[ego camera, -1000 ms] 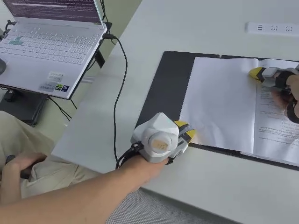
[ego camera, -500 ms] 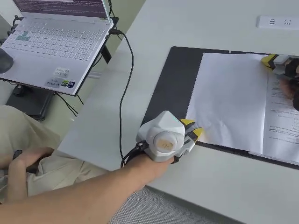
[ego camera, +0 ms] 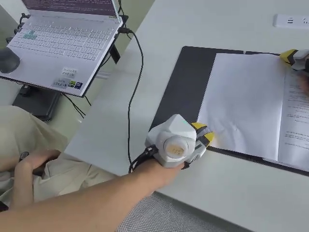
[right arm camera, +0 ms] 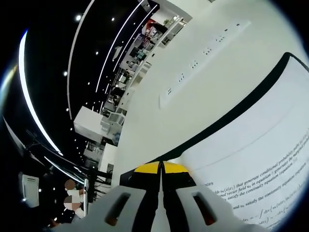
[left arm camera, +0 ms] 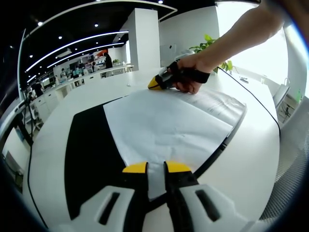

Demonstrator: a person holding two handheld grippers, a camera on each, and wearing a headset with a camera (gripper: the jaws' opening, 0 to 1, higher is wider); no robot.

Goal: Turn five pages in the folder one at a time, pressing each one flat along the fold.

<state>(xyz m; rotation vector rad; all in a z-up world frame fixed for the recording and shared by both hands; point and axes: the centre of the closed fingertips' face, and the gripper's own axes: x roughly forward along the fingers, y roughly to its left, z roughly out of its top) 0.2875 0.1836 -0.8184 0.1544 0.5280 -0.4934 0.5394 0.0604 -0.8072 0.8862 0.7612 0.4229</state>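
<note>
Folder (ego camera: 186, 92): the page (ego camera: 241, 101) may crease if my left gripper (left arm camera: 156, 167), barely parted over its near edge, drags while my right gripper (right arm camera: 161, 167), closed empty, presses the fold (ego camera: 281, 116).

folder (ego camera: 186, 92) 1 | grippers 2: left gripper (left arm camera: 155, 168), right gripper (right arm camera: 161, 168) | laptop (ego camera: 67, 43) 1 | power strip (ego camera: 289, 20) 1 | cable (ego camera: 133, 96) 1

Folder: the black flat open folder (ego camera: 186, 87) lies on the white table (ego camera: 203, 29), right of the grey open laptop (ego camera: 63, 43) (off the table's edge).
Socket strip: the white plastic socket strip (ego camera: 289, 21), behind the folder.
Left hand-held gripper (ego camera: 203, 134): folder's near edge.
Right hand-held gripper (ego camera: 289, 56): far edge.
</note>
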